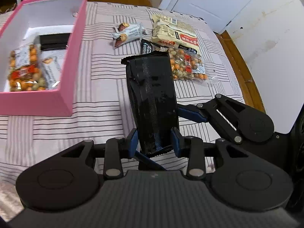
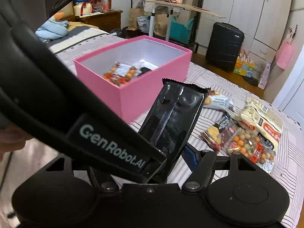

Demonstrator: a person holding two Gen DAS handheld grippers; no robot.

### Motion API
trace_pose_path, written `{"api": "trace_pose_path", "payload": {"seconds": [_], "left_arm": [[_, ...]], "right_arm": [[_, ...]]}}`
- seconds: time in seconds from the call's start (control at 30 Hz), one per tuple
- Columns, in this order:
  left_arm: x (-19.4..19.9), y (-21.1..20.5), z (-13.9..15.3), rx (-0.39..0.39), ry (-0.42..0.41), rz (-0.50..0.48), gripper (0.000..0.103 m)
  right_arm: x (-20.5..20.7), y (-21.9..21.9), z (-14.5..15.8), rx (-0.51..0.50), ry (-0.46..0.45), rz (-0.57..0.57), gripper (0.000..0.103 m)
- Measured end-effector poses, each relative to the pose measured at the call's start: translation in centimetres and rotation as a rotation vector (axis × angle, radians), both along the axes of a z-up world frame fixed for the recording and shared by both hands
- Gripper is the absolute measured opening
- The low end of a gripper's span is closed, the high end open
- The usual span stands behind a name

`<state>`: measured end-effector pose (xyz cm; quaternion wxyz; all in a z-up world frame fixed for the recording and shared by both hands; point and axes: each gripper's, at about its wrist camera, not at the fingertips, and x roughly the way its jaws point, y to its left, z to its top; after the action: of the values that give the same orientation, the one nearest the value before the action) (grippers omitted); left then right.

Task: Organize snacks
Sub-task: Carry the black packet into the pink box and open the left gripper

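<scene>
Left gripper: your left gripper (image 1: 153, 142) has its blue pads pressed against both sides of the black snack packet (image 1: 152, 98), pinching it near the bottom end.
Black packet: you hold it upright and raised above the bed, back seam facing both cameras, crimped top edge up; in the right wrist view the same packet (image 2: 171, 119) leans to the right.
Right gripper: your right gripper (image 1: 191, 112) sits just right of the packet, one blue pad at the packet's side. Whether it actually clamps the packet you can't tell; the left tool's body blocks most of the right wrist view.
Pink box (image 1: 74, 60): open, on the bed to the left of the packet, near it but apart.
Box contents: a clear bag of orange and green coated nuts (image 1: 26, 70) lies inside, a white-wrapped bar (image 1: 51, 68) beside it, a black item further back.
Loose snacks: right of the box on the bedspread you have a white cookie bar (image 1: 129, 33), a cream-coloured bag with red label (image 1: 174, 32), a second clear nut bag (image 1: 188, 66), and a small black wrapper (image 1: 147, 47) partly hidden behind the held packet.
Surface: striped pink and grey bedspread (image 1: 102, 87) under everything.
Background: black suitcase (image 2: 224, 46) stands on the floor past the bed.
</scene>
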<state>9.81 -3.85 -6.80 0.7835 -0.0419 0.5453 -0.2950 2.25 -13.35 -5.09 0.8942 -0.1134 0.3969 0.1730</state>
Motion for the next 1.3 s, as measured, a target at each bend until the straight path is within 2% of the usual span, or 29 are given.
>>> {"api": "trace_pose_path", "payload": {"seconds": [0.37, 0.63, 0.87, 1.03, 1.3], "left_arm": [[0.4, 5.1, 3.7, -0.001, -0.046, 0.06, 0.034], [2.9, 8.7, 5.3, 0.01, -0.094, 0.122, 0.034], [7.1, 11.4, 4.1, 0.027, -0.114, 0.191, 0.034], [10.3, 12.1, 2.4, 0.06, -0.096, 0.226, 0.035], [12.8, 12.5, -1.3, 0.091, -0.087, 0.29, 0.039]], "right_arm": [[1.1, 4.4, 2.8, 0.006, -0.032, 0.049, 0.074], [5.2, 7.0, 3.1, 0.007, -0.073, 0.098, 0.074], [9.5, 8.8, 1.4, 0.038, -0.078, 0.115, 0.074], [12.9, 9.3, -0.8, 0.107, -0.011, 0.057, 0.074], [16.0, 10.3, -3.2, 0.103, 0.055, 0.055, 0.073]]}}
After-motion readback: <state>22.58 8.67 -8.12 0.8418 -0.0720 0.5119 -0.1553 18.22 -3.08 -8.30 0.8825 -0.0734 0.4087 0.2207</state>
